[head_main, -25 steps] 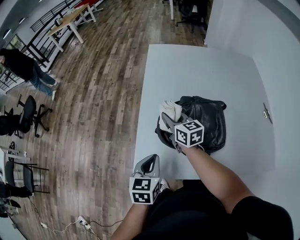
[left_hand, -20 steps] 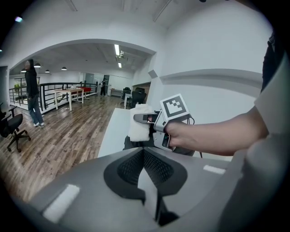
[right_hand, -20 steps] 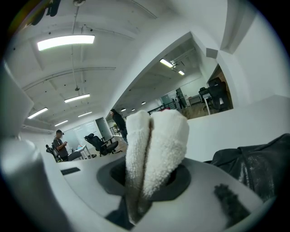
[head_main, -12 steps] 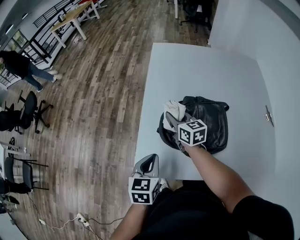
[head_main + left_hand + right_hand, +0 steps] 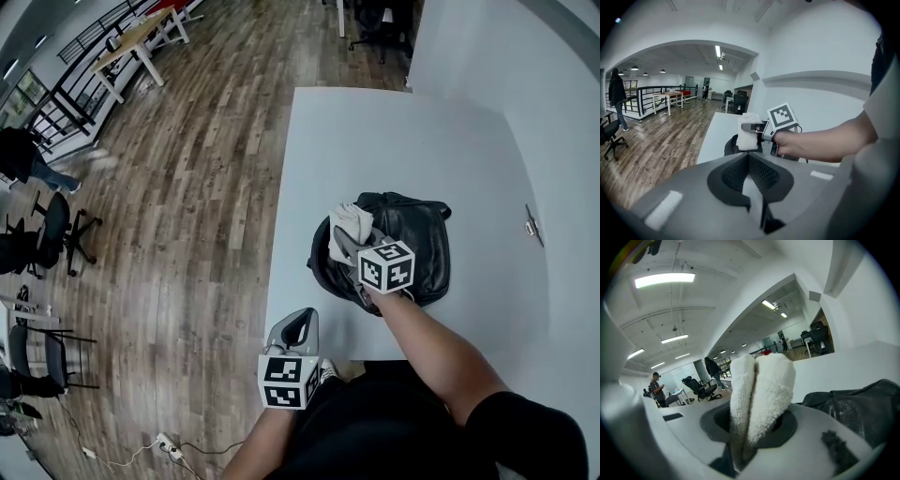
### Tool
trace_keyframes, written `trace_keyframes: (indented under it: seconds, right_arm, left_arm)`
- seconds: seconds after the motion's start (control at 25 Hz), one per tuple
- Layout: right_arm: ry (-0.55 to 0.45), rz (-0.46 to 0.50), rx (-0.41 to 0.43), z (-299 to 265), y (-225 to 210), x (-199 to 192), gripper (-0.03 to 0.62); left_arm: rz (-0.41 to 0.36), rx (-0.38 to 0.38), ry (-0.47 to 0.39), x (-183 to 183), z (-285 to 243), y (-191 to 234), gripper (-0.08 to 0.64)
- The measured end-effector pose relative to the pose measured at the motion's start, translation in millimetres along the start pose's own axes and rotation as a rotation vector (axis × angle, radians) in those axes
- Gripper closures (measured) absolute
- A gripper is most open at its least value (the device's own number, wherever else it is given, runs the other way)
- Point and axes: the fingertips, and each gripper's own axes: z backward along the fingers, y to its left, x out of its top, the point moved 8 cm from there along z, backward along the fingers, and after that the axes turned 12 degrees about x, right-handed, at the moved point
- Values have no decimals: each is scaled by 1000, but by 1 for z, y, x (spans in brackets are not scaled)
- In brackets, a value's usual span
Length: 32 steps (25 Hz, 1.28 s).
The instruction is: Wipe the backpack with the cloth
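A black backpack (image 5: 412, 242) lies flat on the white table (image 5: 394, 131), near its front edge. My right gripper (image 5: 347, 240) is shut on a folded white cloth (image 5: 349, 223) and holds it at the backpack's left end. In the right gripper view the cloth (image 5: 761, 390) bulges out between the jaws, with the backpack (image 5: 862, 404) low on the right. My left gripper (image 5: 296, 330) hangs off the table's front edge, jaws together with nothing in them. From the left gripper view I see the cloth (image 5: 747, 136) over the backpack (image 5: 729, 146).
Wooden floor (image 5: 187, 206) spreads to the table's left. Office chairs (image 5: 52, 234) stand at the far left, and a person (image 5: 21, 155) walks there. A small metal fitting (image 5: 532, 227) sits at the table's right edge by the wall. More desks (image 5: 141, 37) stand at the back.
The right gripper and cloth have shifted slightly right over the backpack's left end. The left gripper has stayed put. The person at far left has walked further left.
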Motion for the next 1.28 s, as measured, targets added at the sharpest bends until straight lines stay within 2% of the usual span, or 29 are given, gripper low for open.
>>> trace_keyframes:
  seconds: [0.84, 1.28]
  right_arm:
    - [-27, -2, -86, 47, -28, -1, 508]
    - [-66, -12, -161, 89, -48, 4, 508]
  left_arm:
    - [-43, -77, 3, 4, -16, -33, 552]
    - [-80, -136, -1, 11, -23, -60, 552]
